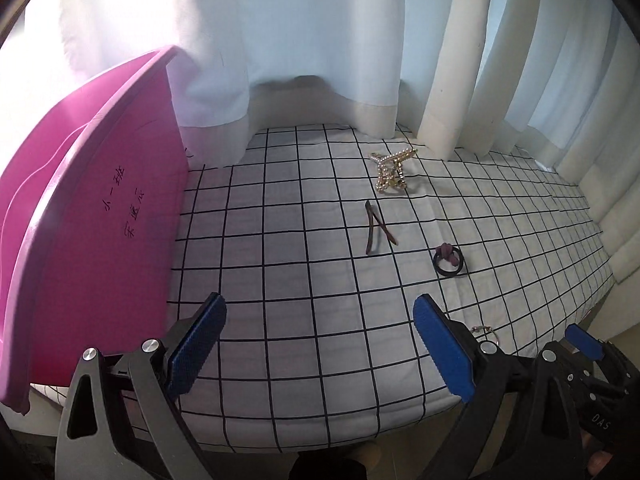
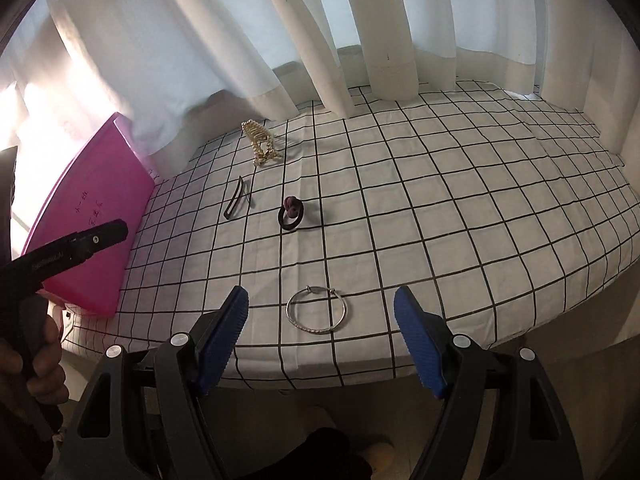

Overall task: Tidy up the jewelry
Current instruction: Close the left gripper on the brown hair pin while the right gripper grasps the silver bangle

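Jewelry lies on a white cloth with a black grid (image 2: 440,200). A silver bangle (image 2: 318,312) rests near the front edge, in line with the gap of my open right gripper (image 2: 320,296), whose pads do not touch it. Farther back are a black hair tie with a purple knot (image 2: 291,216), a dark brown hair clip (image 2: 236,204) and a gold pearl claw clip (image 2: 262,144). A pink box (image 1: 100,220) stands tilted at the left. My left gripper (image 1: 320,304) is open and holds nothing, just right of the box. In the left wrist view the bangle (image 1: 486,330) peeks out behind a finger.
White curtains (image 2: 392,40) hang along the back and right, touching the cloth. The cloth's front edge drops to the floor below both grippers. A hand (image 2: 36,364) holds the left gripper's handle at the left. The right gripper's blue pad (image 1: 584,343) shows at lower right.
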The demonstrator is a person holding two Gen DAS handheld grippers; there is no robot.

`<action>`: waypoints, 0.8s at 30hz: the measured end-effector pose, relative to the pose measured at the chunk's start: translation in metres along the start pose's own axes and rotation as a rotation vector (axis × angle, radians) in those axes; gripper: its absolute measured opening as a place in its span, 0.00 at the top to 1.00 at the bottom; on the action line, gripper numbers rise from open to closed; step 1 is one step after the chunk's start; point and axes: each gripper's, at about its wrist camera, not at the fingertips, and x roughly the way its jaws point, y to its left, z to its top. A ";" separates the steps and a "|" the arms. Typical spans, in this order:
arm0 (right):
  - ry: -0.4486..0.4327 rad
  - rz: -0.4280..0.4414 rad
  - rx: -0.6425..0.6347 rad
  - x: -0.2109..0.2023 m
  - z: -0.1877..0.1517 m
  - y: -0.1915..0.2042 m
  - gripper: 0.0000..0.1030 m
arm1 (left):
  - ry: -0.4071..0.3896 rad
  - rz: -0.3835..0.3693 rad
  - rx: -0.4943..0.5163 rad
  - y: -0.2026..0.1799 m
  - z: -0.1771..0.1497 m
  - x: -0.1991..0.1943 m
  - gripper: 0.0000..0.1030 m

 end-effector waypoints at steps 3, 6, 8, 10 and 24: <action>0.020 0.000 0.017 0.012 -0.010 0.000 0.30 | -0.009 0.010 0.017 -0.005 0.002 0.011 0.10; 0.019 -0.014 0.047 0.019 -0.016 0.000 0.30 | -0.003 0.004 0.038 -0.007 0.007 0.026 0.10; 0.012 -0.039 0.051 0.024 -0.020 0.003 0.30 | -0.004 -0.015 0.041 -0.007 0.011 0.039 0.10; -0.010 -0.068 0.063 0.026 -0.022 0.004 0.30 | -0.003 -0.032 0.049 -0.010 0.015 0.055 0.10; -0.077 -0.194 0.135 0.058 -0.029 0.017 0.30 | 0.023 -0.060 0.148 -0.026 0.038 0.130 0.10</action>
